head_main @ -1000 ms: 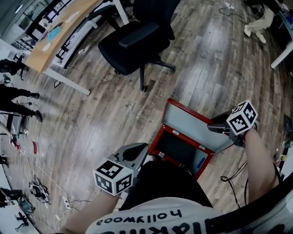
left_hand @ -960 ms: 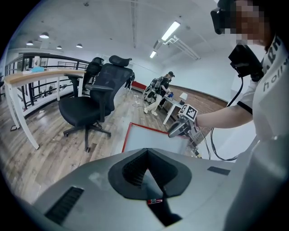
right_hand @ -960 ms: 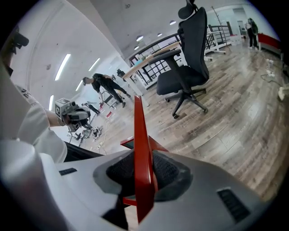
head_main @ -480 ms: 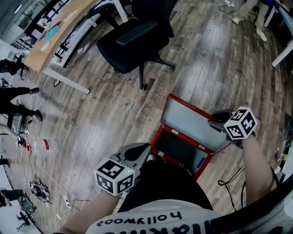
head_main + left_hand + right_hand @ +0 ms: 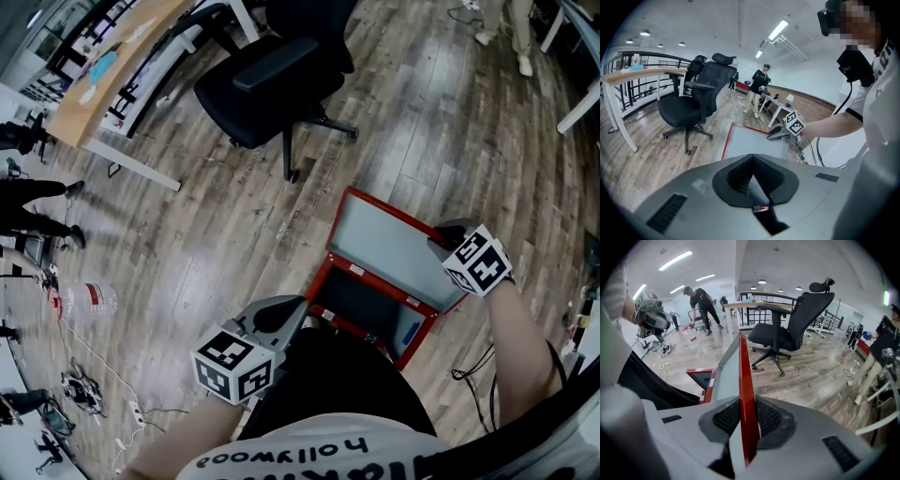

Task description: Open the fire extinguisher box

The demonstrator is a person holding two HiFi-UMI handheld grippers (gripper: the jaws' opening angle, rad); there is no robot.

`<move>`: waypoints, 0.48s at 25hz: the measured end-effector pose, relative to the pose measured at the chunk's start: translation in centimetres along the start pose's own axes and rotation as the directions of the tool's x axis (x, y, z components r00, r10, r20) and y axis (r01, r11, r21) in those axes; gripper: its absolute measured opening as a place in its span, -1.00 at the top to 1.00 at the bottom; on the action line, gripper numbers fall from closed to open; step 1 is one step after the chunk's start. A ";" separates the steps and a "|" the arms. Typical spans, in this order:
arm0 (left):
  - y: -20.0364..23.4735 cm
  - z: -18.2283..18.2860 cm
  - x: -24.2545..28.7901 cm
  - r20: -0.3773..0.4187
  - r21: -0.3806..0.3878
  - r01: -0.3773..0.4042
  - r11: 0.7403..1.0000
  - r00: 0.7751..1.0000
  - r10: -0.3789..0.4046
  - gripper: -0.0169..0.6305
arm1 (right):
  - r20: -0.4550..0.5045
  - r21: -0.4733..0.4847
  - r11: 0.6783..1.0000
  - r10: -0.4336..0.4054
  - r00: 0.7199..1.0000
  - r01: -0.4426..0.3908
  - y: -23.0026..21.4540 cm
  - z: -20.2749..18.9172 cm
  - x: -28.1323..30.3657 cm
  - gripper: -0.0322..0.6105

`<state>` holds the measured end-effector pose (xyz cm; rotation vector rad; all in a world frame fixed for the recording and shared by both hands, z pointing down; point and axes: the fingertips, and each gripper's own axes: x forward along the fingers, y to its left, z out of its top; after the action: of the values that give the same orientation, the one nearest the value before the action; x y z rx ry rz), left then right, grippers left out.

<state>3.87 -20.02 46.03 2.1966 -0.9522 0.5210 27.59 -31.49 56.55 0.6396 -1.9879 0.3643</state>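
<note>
Right gripper [image 5: 746,416] rolled, fingers [image 5: 769,417] closing on lid [image 5: 394,248] edge.

On the wooden plank floor [image 5: 216,225], red metal fire extinguisher box [image 5: 322,284], lid [image 5: 389,248] raised along its far side; behind, black wheeled office chair [image 5: 262,89]; farther left, wooden worktop [image 5: 131,47].

Part of the fire extinguisher box [image 5: 320,284] is out of your sight.
Your dark lap [image 5: 328,375] covers its near corner, and the blue item [image 5: 410,334] inside is too small to identify. In the head view, the right gripper [image 5: 448,236] hides its jaws behind its marker cube [image 5: 477,261]. They've just been closing on the lid [image 5: 389,248], whose red edge sits between them, its lower end swallowed by the gripper body in the right gripper view. The top edge cuts off the office chair [image 5: 253,94], the desk [image 5: 112,66] and a person [image 5: 514,33], of whom only the legs show.
</note>
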 end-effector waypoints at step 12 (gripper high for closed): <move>1.1 -1.1 -0.2 -0.007 -0.034 -0.011 0.999 1.000 0.011 0.93 | -0.022 -0.014 0.999 -0.053 0.998 0.053 -1.2 -0.6 1.4 0.62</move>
<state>2.82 -19.75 47.14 2.1592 -0.9626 0.5138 28.16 -32.53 58.06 0.6752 -1.9466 0.3244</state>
